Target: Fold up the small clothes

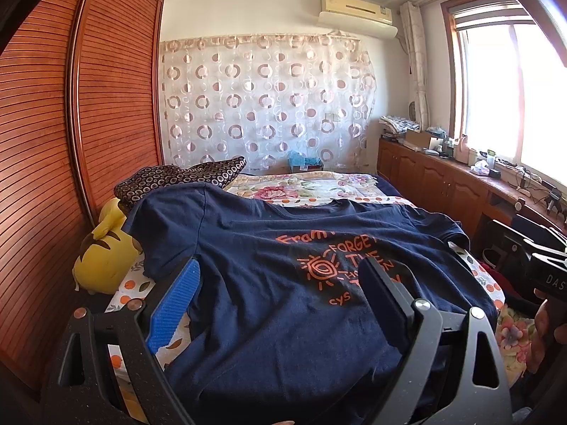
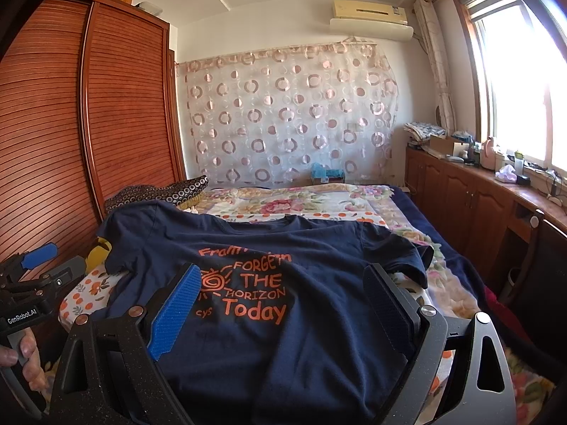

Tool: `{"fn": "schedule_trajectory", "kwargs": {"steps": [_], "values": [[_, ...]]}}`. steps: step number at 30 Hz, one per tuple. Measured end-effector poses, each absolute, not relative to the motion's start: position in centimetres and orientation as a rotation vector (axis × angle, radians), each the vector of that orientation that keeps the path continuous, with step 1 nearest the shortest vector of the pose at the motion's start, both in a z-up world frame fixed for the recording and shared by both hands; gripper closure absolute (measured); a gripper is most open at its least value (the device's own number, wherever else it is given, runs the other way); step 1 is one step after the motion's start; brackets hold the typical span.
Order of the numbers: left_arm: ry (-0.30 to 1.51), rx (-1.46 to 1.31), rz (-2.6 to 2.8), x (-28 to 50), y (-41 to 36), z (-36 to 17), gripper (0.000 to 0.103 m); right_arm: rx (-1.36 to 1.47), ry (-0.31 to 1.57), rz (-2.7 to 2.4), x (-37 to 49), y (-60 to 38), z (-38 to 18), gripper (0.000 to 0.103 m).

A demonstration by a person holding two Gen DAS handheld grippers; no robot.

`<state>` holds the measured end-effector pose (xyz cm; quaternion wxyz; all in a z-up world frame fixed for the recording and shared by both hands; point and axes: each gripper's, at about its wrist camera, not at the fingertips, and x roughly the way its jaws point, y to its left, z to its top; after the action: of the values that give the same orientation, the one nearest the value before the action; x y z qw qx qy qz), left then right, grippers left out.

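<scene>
Bedroom surroundings frame a bed (image 1: 354,184) on which the navy T-shirt (image 2: 283,318) is spread flat, print upward, ready for folding. Left gripper (image 1: 280,304) and right gripper (image 2: 283,311) are held above its hem, fingers apart, nothing grasped.

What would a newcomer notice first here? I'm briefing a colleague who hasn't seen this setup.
The navy T-shirt with orange lettering, spread flat and unfolded across the near end of the bed. Both grippers, left gripper and right gripper, hover over its lower part with jaws wide open. A yellow plush toy lies at the bed's left edge beside the slatted wooden wardrobe.
</scene>
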<state>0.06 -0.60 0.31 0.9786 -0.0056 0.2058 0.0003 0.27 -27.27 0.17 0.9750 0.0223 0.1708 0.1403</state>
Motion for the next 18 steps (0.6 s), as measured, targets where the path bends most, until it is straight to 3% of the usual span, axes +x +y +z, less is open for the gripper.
{"fn": "schedule_trajectory", "kwargs": {"steps": [18], "values": [[0.407, -0.006, 0.004, 0.02, -0.83, 0.54, 0.012, 0.043, 0.342, 0.282, 0.13, -27.26, 0.15, 0.010]]}}
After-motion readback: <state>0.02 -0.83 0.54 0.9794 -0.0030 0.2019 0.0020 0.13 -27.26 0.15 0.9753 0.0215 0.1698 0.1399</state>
